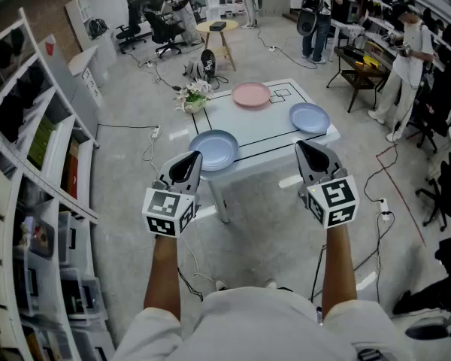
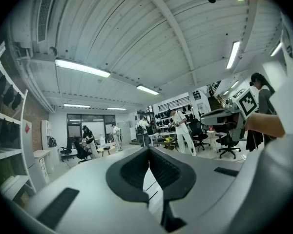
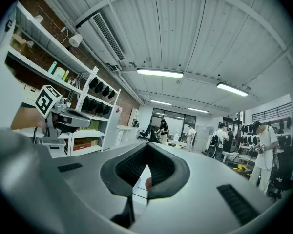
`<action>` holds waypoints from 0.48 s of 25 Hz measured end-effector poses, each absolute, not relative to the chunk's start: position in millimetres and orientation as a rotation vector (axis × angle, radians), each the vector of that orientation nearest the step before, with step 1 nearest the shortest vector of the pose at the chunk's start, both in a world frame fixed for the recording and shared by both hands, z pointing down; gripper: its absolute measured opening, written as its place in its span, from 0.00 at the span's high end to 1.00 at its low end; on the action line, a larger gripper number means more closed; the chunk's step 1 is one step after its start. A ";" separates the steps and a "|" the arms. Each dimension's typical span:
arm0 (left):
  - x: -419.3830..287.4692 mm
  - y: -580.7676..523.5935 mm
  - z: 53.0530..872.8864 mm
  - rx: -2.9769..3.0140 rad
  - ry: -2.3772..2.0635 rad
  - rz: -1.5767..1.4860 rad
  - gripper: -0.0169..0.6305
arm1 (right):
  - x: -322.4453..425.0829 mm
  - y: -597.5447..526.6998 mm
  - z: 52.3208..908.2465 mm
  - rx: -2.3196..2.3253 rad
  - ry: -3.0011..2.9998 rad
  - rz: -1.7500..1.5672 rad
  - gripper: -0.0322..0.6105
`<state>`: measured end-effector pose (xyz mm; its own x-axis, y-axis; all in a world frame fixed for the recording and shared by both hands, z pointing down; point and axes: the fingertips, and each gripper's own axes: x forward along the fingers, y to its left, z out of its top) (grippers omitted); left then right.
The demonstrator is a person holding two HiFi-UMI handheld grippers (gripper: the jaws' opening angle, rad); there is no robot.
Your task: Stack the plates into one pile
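Three plates lie apart on the white table (image 1: 255,130): a blue plate (image 1: 214,150) at the near left corner, a pink plate (image 1: 251,94) at the far side and a second blue plate (image 1: 309,116) at the right. My left gripper (image 1: 189,164) hovers shut and empty just short of the near blue plate. My right gripper (image 1: 304,150) is shut and empty too, near the table's front right edge. In the left gripper view the jaws (image 2: 149,152) meet with nothing between them. In the right gripper view the jaws (image 3: 147,147) are also together, and a sliver of pink plate (image 3: 148,183) shows below them.
A pot of flowers (image 1: 193,96) stands on the table's far left corner. Shelving (image 1: 30,171) lines the left wall. Cables (image 1: 154,138) trail on the floor around the table. A small round wooden table (image 1: 217,30), office chairs and several people are farther back and to the right.
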<state>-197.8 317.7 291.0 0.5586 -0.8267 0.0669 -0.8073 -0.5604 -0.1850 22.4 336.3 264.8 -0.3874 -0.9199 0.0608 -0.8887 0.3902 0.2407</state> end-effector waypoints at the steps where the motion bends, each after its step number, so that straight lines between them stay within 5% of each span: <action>1: -194.7 317.8 291.4 -2.650 1.399 -0.224 0.95 | 24.8 334.7 266.7 1.612 -2.464 -0.249 0.94; 12: -155.3 311.1 305.4 -2.650 1.486 -0.191 0.95 | 70.5 315.6 284.4 1.538 -2.563 -0.199 0.93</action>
<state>-155.3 311.1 305.4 0.5169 -0.8538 0.0615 -0.8416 -0.5201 -0.1456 70.5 315.6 284.4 -0.4650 -0.8835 0.0570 -0.8641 0.4669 0.1879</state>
